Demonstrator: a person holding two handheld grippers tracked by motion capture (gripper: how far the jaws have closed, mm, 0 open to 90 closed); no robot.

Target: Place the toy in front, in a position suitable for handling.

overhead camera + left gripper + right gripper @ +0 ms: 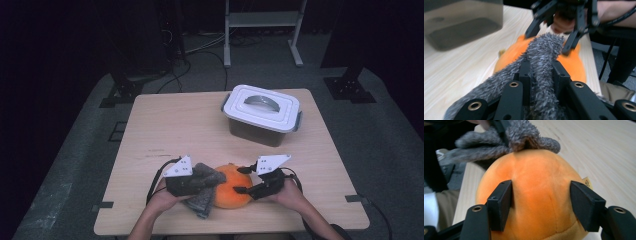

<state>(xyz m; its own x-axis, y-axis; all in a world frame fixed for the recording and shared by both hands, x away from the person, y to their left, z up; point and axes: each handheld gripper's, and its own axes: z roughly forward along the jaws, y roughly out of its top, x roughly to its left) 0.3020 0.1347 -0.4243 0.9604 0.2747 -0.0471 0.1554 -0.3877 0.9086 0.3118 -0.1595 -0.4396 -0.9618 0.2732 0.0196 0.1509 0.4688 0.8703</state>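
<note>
Covering part of the orange plush [233,189], grey cloth [544,62] sits clenched in left fingers.

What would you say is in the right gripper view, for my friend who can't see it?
The hand-held gripper has its two black jaws on either side of a round orange plush toy. A fuzzy grey cloth drapes over the toy's far top, above the light wooden table.
</note>
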